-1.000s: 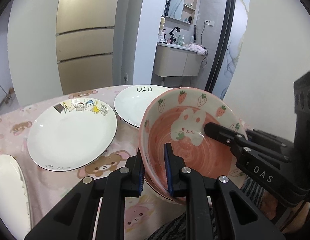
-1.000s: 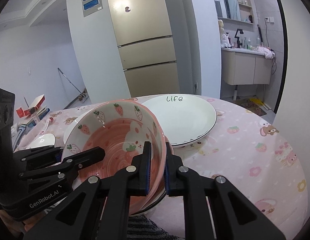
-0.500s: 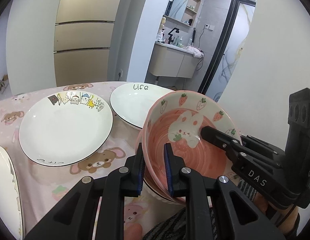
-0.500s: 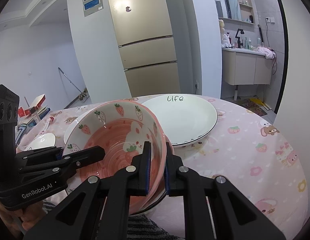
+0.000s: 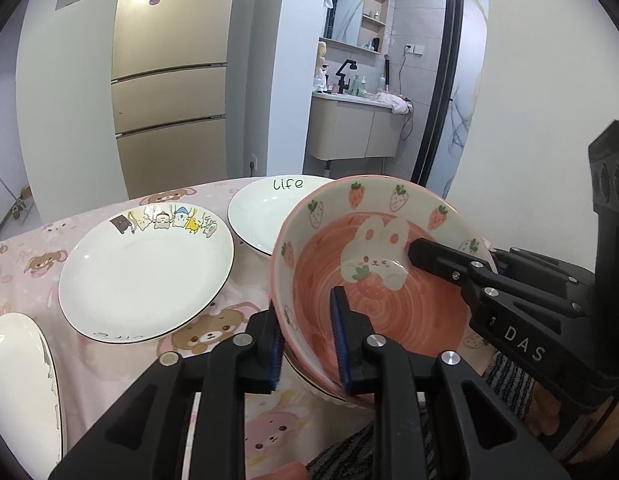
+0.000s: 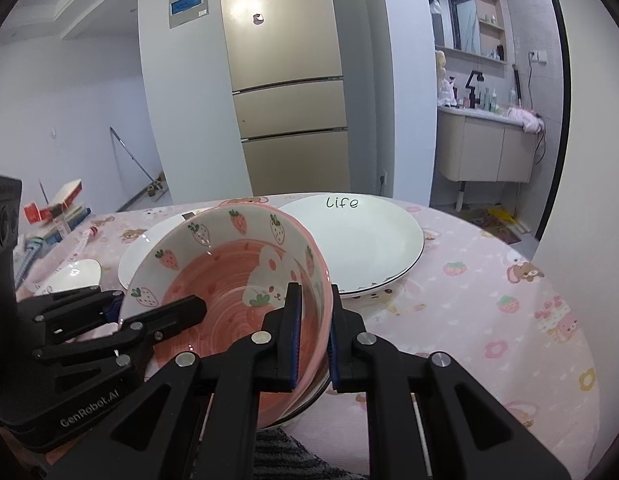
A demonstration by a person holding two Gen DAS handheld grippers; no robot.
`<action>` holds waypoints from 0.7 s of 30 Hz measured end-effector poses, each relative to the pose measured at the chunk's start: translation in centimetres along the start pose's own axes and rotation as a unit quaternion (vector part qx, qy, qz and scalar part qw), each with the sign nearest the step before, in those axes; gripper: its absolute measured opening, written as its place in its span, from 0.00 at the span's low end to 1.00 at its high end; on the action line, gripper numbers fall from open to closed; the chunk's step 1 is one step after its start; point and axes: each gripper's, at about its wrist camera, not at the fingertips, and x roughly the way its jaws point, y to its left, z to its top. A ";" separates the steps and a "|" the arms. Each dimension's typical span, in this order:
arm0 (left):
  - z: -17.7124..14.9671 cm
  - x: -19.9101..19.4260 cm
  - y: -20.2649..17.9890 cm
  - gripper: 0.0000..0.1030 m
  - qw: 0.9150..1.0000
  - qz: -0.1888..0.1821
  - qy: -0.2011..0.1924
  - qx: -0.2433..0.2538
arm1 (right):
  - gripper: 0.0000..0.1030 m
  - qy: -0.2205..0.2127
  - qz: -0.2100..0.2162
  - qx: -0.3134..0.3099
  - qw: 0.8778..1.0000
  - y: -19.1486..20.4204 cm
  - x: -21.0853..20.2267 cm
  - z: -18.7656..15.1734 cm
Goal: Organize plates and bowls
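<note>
A pink strawberry-and-bunny bowl [image 5: 373, 264] is held above the table at its near edge, also seen in the right wrist view [image 6: 229, 272]. My left gripper [image 5: 307, 340] is shut on its left rim. My right gripper [image 6: 311, 336] is shut on its right rim; it shows in the left wrist view [image 5: 437, 260] too. More dishes lie just beneath the bowl, mostly hidden. A white plate with cartoon animals [image 5: 145, 272] lies to the left. A white "life" plate [image 6: 361, 240] lies behind the bowl.
Another white plate [image 5: 17, 368] sits at the left edge. The table has a pink cartoon cloth [image 6: 509, 320]. Boxes and clutter [image 6: 57, 216] lie at the far left. A fridge [image 6: 285, 80] and a bathroom vanity [image 6: 485, 148] stand beyond.
Both grippers have kept their hold on the bowl. The left wrist view has shifted slightly, with the bowl lifted a little and tilted.
</note>
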 end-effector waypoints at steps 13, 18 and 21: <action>0.1 0.8 0.2 1.00 1.000 0.013 0.007 0.005 | 0.13 0.017 0.035 0.050 0.998 -1.6 0.6 -0.2; -0.1 1.1 0.6 1.00 1.000 0.007 0.010 -0.001 | 0.17 0.013 0.032 0.045 0.998 -1.3 0.4 -0.2; -0.2 1.2 1.1 1.00 1.000 0.008 0.014 -0.010 | 0.17 0.008 0.028 0.041 0.999 -1.1 0.2 -0.1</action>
